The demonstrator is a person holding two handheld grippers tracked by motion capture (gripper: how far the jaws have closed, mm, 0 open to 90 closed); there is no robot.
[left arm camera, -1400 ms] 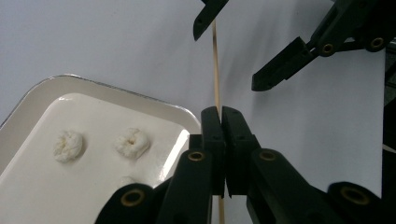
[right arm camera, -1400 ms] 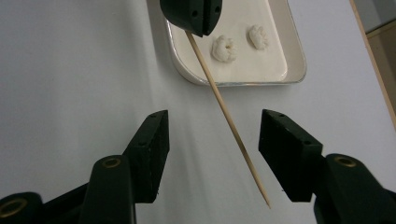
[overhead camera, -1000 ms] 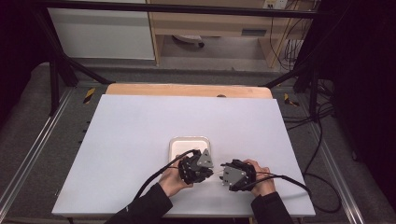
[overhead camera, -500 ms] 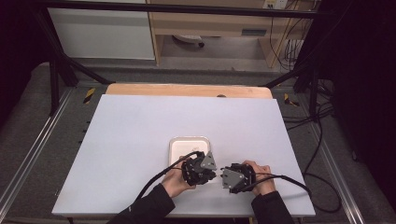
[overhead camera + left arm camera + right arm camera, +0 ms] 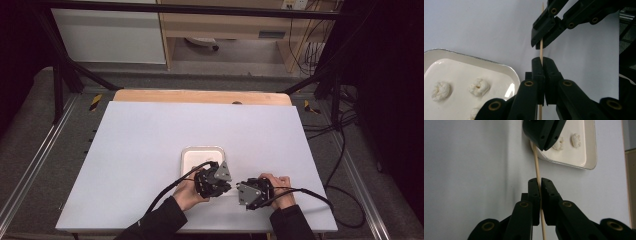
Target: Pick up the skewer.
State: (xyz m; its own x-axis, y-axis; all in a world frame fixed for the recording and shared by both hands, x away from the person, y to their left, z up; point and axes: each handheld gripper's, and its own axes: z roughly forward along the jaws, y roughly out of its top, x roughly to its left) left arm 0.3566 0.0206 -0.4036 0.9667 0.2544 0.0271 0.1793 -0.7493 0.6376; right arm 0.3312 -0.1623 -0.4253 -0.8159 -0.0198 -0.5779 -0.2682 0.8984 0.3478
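Observation:
A thin wooden skewer [image 5: 541, 51] runs between my two grippers. My left gripper [image 5: 542, 60] is shut on its near part, and just beyond it my right gripper [image 5: 540, 43] grips the same stick. In the right gripper view, the right gripper [image 5: 538, 181] is shut on the skewer [image 5: 536, 162], with the left gripper [image 5: 541, 143] above it. The high view has the left gripper [image 5: 227, 186] and right gripper [image 5: 240, 191] tip to tip near the table's front edge. A white tray [image 5: 499, 68] holds puffy white pieces [image 5: 479, 87] beside the left jaws.
The tray [image 5: 190, 156] sits on the white table [image 5: 150, 135] just behind the left hand. A wooden strip [image 5: 200, 96] borders the far edge. Black cables [image 5: 310, 192] trail off to the right and down the front.
Both hands and their grippers have drifted slightly toward the table's near edge. The skewer stays held by both.

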